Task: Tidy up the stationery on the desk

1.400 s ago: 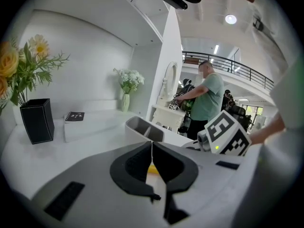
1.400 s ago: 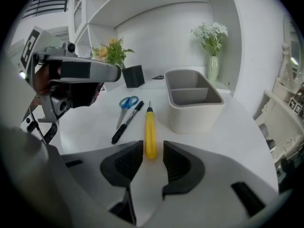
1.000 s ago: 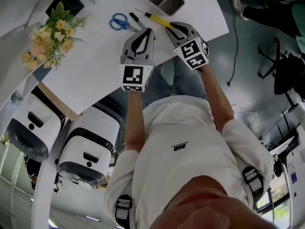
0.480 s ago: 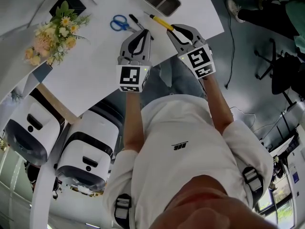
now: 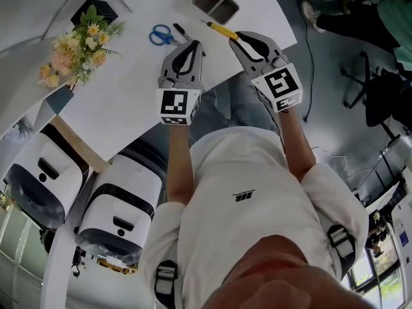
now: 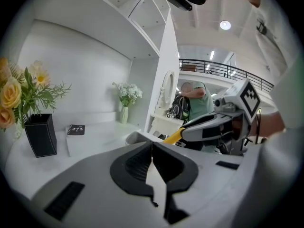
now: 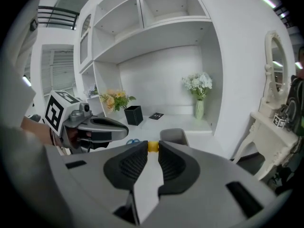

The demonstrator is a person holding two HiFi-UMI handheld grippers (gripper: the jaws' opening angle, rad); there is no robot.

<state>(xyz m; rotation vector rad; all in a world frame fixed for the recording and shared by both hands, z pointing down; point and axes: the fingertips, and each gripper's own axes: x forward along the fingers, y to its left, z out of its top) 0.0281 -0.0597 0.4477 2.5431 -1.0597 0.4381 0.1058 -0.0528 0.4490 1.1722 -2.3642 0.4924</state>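
Note:
A yellow pen point(image 5: 221, 29) with a black tip sticks out over the white desk point(image 5: 129, 89), and my right gripper point(image 5: 236, 38) is shut on its near end. In the right gripper view the yellow barrel point(image 7: 152, 146) shows between the pads. My left gripper point(image 5: 195, 44) hovers just left of it, shut with nothing in it; its fingertips meet in the left gripper view point(image 6: 152, 144). Blue-handled scissors point(image 5: 161, 35) and a black pen point(image 5: 182, 29) lie on the desk beyond the left gripper. A grey two-compartment tray point(image 5: 216, 2) stands farther back.
A black box vase point(image 5: 94, 9) holding a yellow and pink bouquet point(image 5: 78, 44) stands at the desk's left. A black notebook point(image 7: 156, 116) and a vase of white flowers point(image 7: 199, 109) sit by the back wall under white shelves. White machines point(image 5: 122, 201) stand below the desk's near edge.
My right gripper has risen off the desk toward the camera, carrying the yellow pen up with it. The left gripper has lifted slightly and stays shut.

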